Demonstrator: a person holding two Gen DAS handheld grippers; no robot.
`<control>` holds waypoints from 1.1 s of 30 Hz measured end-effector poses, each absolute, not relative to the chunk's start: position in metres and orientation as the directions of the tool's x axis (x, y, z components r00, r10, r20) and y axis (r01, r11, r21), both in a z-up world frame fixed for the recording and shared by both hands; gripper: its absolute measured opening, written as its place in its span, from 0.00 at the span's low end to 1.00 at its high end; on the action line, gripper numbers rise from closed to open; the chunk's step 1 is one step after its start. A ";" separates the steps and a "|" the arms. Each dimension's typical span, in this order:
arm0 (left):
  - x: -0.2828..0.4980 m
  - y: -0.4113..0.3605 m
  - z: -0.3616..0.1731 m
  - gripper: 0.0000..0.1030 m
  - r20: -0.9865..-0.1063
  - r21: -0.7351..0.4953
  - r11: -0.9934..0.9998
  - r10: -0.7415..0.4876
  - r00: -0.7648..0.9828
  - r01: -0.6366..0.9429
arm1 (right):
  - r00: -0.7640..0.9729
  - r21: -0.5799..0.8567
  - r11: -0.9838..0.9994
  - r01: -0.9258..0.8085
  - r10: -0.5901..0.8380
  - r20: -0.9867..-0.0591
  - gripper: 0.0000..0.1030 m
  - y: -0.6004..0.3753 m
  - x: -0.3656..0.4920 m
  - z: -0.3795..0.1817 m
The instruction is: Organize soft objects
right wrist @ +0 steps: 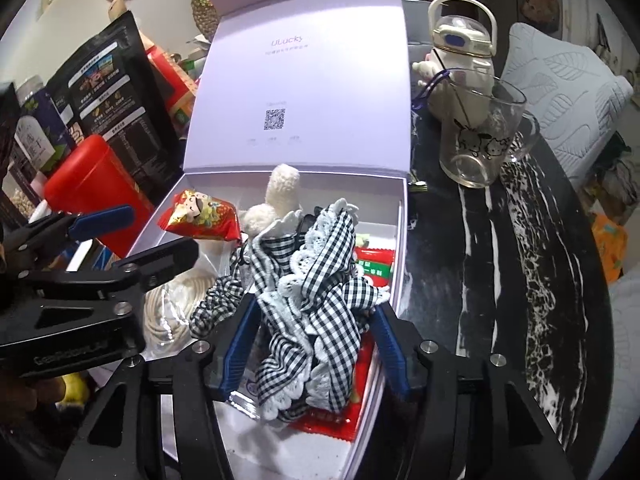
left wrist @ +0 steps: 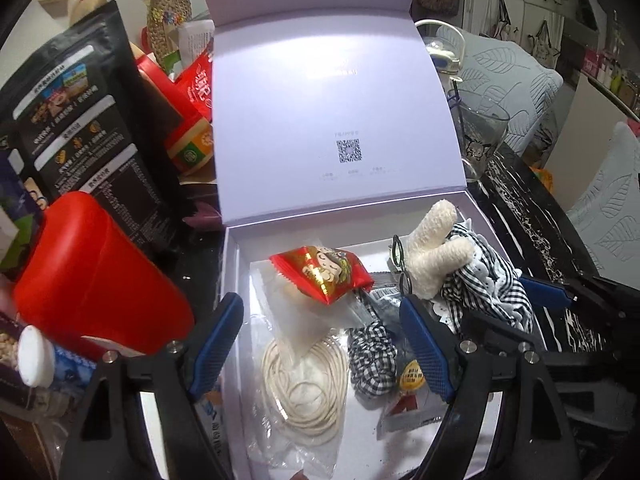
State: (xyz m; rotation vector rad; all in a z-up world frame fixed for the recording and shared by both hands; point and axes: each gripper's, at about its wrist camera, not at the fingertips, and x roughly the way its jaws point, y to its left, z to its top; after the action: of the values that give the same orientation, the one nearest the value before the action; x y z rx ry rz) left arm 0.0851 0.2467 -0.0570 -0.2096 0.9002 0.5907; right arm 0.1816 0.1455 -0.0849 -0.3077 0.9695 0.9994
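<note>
An open lavender box point(left wrist: 234, 280) point(right wrist: 403, 240) holds a red snack packet point(left wrist: 320, 272) point(right wrist: 200, 216), a bagged coil of cream cord point(left wrist: 304, 388) point(right wrist: 168, 308), a checked scrunchie point(left wrist: 372, 356) point(right wrist: 218, 300), a cream knitted toy point(left wrist: 436, 252) point(right wrist: 280, 196) and a black-and-white checked lace-trimmed cloth point(left wrist: 488, 280) point(right wrist: 316, 300). My left gripper point(left wrist: 320, 348) is open over the cord and packet, holding nothing. My right gripper point(right wrist: 316, 348) has its jaws on either side of the checked cloth, and contact is unclear.
A red canister point(left wrist: 100, 284) point(right wrist: 96, 176), a black pouch point(left wrist: 84, 120) point(right wrist: 116, 100) and other packages crowd the left. A glass mug point(right wrist: 480, 136) point(left wrist: 480, 132) and a cream kettle point(right wrist: 460, 36) stand right of the raised lid point(left wrist: 332, 120) on the dark marbled table point(right wrist: 520, 260).
</note>
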 end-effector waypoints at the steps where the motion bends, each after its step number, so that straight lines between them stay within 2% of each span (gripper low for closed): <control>1: 0.083 0.246 -0.055 0.78 -0.785 0.073 0.820 0.398 0.475 -0.567 | 0.182 0.200 0.540 -0.817 0.572 -0.800 0.55 0.143 0.182 -0.084; 8: 0.057 0.243 -0.033 0.78 -0.761 0.061 0.804 0.421 0.494 -0.591 | 0.200 0.200 0.534 -0.821 0.599 -0.776 0.55 0.130 0.174 -0.061; 16: 0.025 0.216 0.009 0.78 -0.681 0.075 0.806 0.471 0.560 -0.587 | 0.267 0.163 0.525 -0.835 0.646 -0.715 0.55 0.108 0.149 -0.018; 30: -0.048 0.142 0.059 0.78 -0.546 0.087 0.830 0.502 0.670 -0.551 | 0.380 0.092 0.512 -0.854 0.734 -0.563 0.55 0.043 0.072 0.042; 33: -0.066 0.128 0.060 0.78 -0.525 0.075 0.833 0.501 0.688 -0.549 | 0.397 0.082 0.512 -0.855 0.749 -0.531 0.59 0.026 0.052 0.048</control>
State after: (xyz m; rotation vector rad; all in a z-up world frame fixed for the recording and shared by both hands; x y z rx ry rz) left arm -0.0662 0.1276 0.0603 -0.0909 0.5600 0.5879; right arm 0.0522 0.0262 0.0481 -0.2168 0.5530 1.0256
